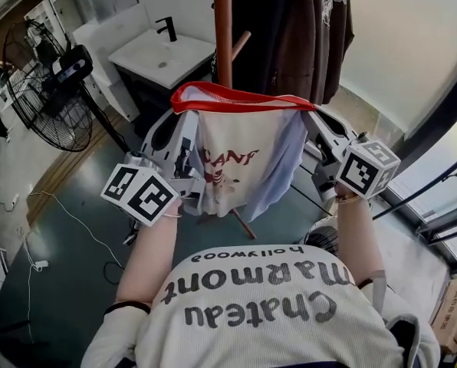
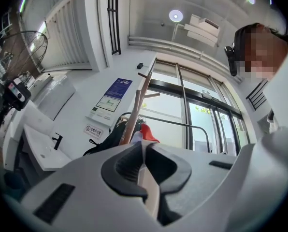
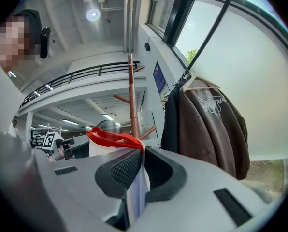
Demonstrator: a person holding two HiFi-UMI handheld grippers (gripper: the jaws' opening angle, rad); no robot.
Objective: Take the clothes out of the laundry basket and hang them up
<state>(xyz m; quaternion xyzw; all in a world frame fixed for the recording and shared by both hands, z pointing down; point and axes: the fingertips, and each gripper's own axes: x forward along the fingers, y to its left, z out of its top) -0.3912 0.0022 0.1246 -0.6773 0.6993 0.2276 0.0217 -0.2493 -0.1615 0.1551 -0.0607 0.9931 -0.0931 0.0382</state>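
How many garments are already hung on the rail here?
2 visible: a black garment and a brown hoodie beside it, on the rail by the coat stand. More may hide behind them. The held shirt isn't hung yet.

shirt (image 1: 240,156) btwn L gripper (image 1: 175,121) & R gripper (image 1: 311,119) | rack (image 1: 224,37) behind | fan (image 1: 44,87) far L

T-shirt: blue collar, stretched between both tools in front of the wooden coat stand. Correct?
No. The collar is red, not blue; the head view shows it. Otherwise right: the T-shirt is stretched between the left tool and the right tool, before the wooden coat stand.
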